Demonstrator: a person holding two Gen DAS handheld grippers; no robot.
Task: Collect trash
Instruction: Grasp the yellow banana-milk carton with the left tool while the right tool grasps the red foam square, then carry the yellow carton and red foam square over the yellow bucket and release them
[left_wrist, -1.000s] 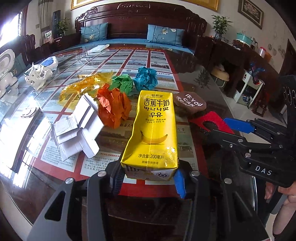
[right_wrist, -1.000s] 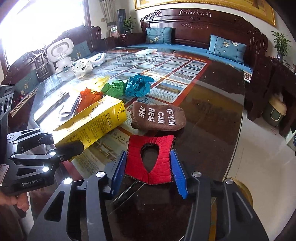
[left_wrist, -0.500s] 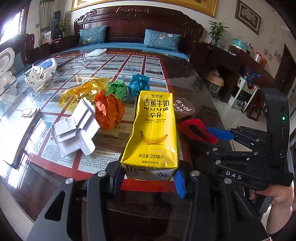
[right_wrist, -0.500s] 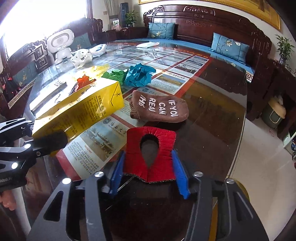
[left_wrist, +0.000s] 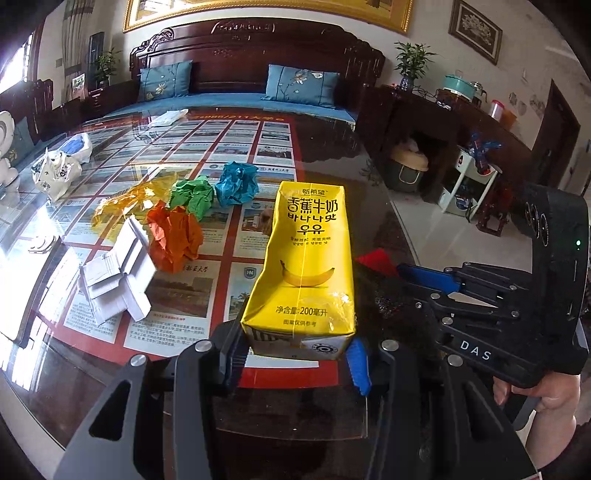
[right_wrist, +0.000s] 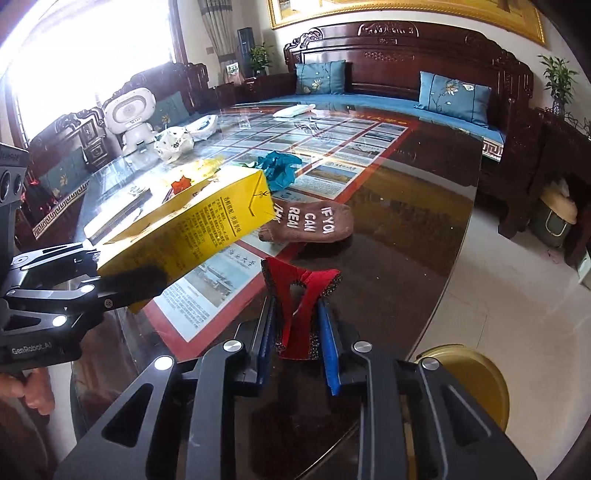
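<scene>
A yellow banana-milk carton (left_wrist: 306, 266) is gripped at its base by the left gripper (left_wrist: 297, 360), whose fingers are closed against the carton's two sides; the carton is held clear of the glass-topped table (left_wrist: 332, 147), its top end pointing away from the camera. In the right wrist view the same carton (right_wrist: 192, 232) is seen tilted upward, above the table. A red fabric piece with a hole in it (right_wrist: 301, 306) is pinched between the blue-padded fingers of the right gripper (right_wrist: 297, 347), which is closed to a narrow gap on it; the fabric is folded and raised off the table. Just beyond it, a brown sock with white lettering (right_wrist: 310, 221) lies flat on the glass. Farther out on the table, crumpled paper balls are clustered: an orange one (left_wrist: 173, 236), a green one (left_wrist: 194, 195) touching it, and a blue one (left_wrist: 236, 182) just beside the green. Crumpled yellow cellophane (left_wrist: 129, 199) lies to their left, and a folded white paper piece (left_wrist: 118, 273) rests near the orange ball. A small white figurine (left_wrist: 55, 171) stands near the far left edge. A dark carved wooden sofa with blue cushions (left_wrist: 258, 74) is seen behind the table.
</scene>
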